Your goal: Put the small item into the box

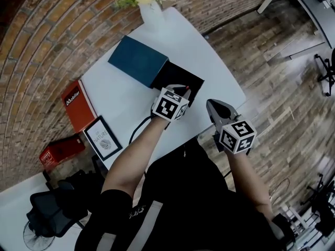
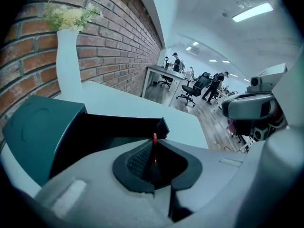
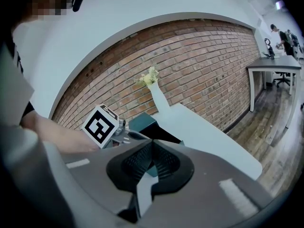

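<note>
Your left gripper (image 2: 154, 151) pinches a thin red item (image 2: 154, 139) at the open black box (image 1: 177, 77) rim; your right gripper (image 3: 151, 148) is clenched empty.

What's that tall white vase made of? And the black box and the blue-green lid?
The vase looks like ceramic or matte plastic, since it is smooth, evenly white and has no shine. I can't tell which. The black box and the teal lid look like stiff cardboard with a matte finish. They have sharp straight edges, thin walls and flat, dull colour.
</note>
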